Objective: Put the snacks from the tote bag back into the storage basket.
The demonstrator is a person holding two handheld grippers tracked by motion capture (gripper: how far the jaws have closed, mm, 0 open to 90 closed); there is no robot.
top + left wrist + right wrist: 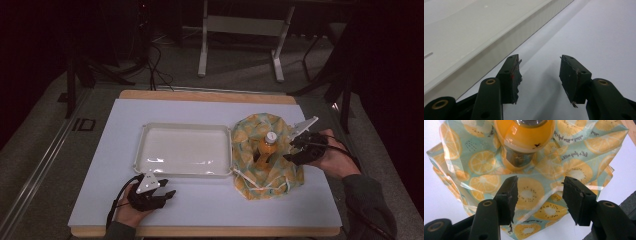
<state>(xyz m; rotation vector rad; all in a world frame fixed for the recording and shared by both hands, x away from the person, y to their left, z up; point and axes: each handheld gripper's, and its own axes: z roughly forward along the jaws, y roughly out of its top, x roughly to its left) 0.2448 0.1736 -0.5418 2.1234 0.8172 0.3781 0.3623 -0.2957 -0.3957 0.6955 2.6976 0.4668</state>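
An orange juice bottle [266, 148] with a white cap stands upright on a spread fruit-print cloth bag [250, 137], right of a white tray [145, 150]. In the right gripper view the bottle [524, 137] rises just beyond the jaws, over the cloth [474, 162]. My right gripper [290, 150] is open at the cloth's right edge, nothing between its fingers. My left gripper [167, 196] rests open on the white sheet just in front of the tray [486, 47], holding nothing.
The white sheet [200, 200] covers a wooden table [210, 96]. Beyond the table stand a grey table frame [240, 30] and cables [157, 70] on the floor. Dark stands flank both sides.
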